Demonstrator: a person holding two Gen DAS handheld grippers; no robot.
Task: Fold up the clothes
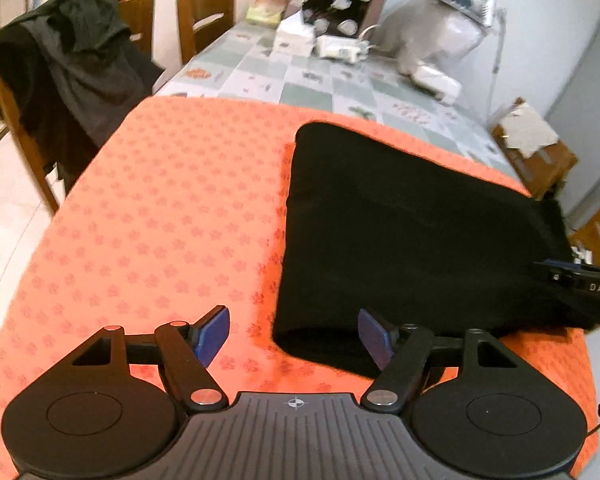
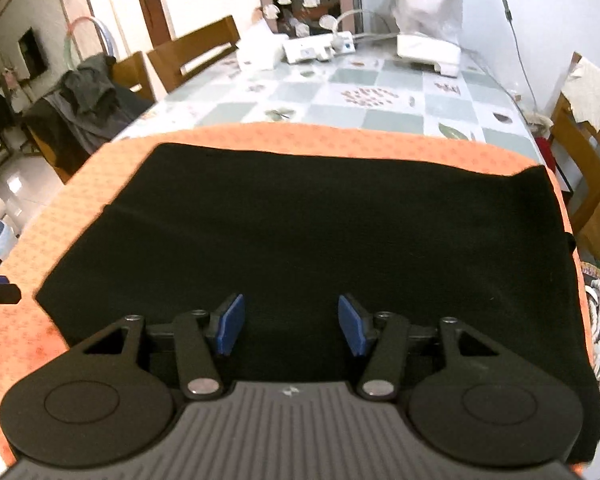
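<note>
Table surface: an orange cloth (image 1: 148,208) printed with small flower shapes covers the near end of a long table. Beyond it the checked tablecloth (image 2: 380,92) shows, pale green and white squares with leaf and fruit prints.

A black garment (image 2: 300,220) lies flat on the orange cloth, folded into a broad rectangle. In the left wrist view it sits toward the right side of the cloth, its right edge at the table's edge.

Left gripper (image 1: 294,334) — blue pads spread wide, nothing between them. It hangs over bare orange cloth, and its right pad overlaps the garment's near corner in the picture; contact cannot be told.

Right gripper (image 2: 291,324) — pads parted a little less wide, nothing clamped. It is poised above the near part of the garment.

Far end of the table: a white power strip (image 2: 320,46), white boxes, a grey-brown box with shell-like shapes on its dark front (image 1: 336,4), and something wrapped in clear plastic.

Room: wooden chairs (image 1: 208,20) stand along the left side, one draped with dark clothes (image 1: 72,68). Pale walls, and a glossy light floor. Another wooden chair with a pale cloth (image 2: 592,92) stands on the right.
</note>
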